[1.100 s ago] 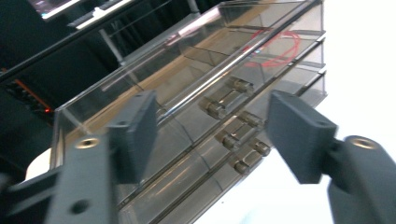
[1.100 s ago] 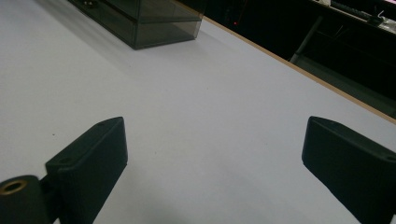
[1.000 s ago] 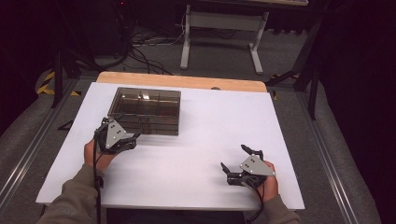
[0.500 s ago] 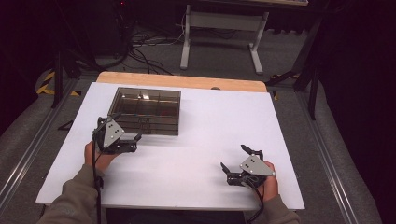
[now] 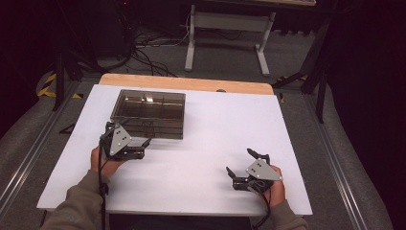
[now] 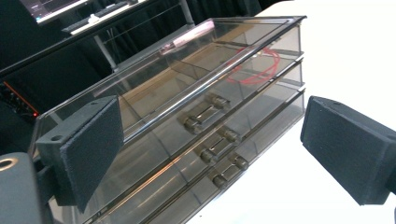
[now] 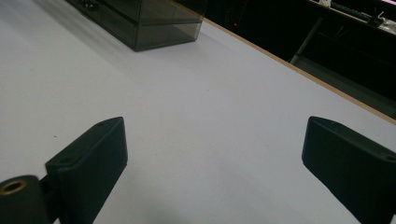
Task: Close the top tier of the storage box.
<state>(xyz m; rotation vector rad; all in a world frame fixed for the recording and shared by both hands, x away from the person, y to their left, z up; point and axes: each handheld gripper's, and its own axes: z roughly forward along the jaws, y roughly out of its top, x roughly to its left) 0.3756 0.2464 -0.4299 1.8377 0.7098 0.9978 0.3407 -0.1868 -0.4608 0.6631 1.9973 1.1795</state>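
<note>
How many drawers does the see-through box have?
3, stacked in the clear drawer box: top drawer, middle drawer and bottom drawer, each with a small bar handle on its front. None seems hidden.

A smoky clear drawer box (image 5: pixel 148 113) stood on the white table (image 5: pixel 215 124). The left gripper (image 5: pixel 140 147) hovered just before its front, jaws apart; the right gripper (image 5: pixel 239 168) rested well away, open.
</note>
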